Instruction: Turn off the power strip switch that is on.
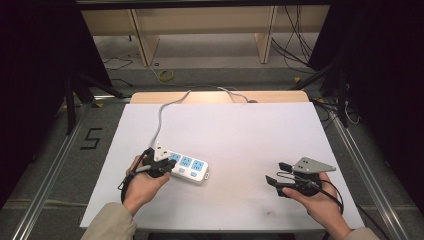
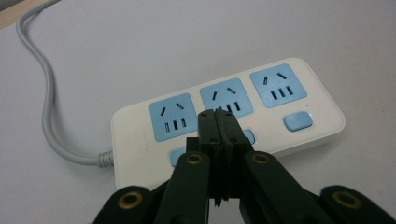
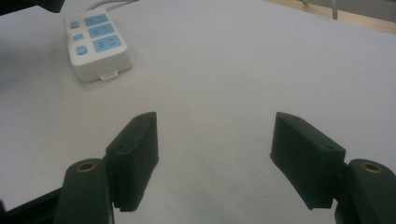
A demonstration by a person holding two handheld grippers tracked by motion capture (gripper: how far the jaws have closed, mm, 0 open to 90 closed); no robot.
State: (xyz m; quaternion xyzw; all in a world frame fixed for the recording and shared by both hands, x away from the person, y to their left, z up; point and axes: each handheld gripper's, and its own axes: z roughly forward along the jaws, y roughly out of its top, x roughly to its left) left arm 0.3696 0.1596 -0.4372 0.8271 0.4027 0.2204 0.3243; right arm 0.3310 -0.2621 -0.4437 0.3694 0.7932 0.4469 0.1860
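Three blue sockets, each with its own blue switch, were seen on the white power strip (image 1: 189, 168), which lay flat on the white bench (image 1: 250, 130) at about the eight o'clock position from the bench's middle, its grey cord (image 1: 161, 117) led away toward twelve o'clock and over the far edge. The left tool (image 2: 218, 122) was held with its jaws pressed together and nothing between them, the joined tips set at the middle switch (image 2: 248, 136), beside which a small red light (image 2: 252, 122) was lit; whether the tips actually touched the switch could not be told. The right tool (image 1: 274, 173) was kept well apart at about four o'clock, its jaws spread wide and empty over bare bench. The strip was judged to be light, rigid and smooth-shelled, so it could be expected to slide on the bench when pushed from the side; a press straight down on a switch was judged safer than an angled one. If it were to be lifted, the long sides of the body were judged the best place to be gripped, the cord being soft and likely to drag.
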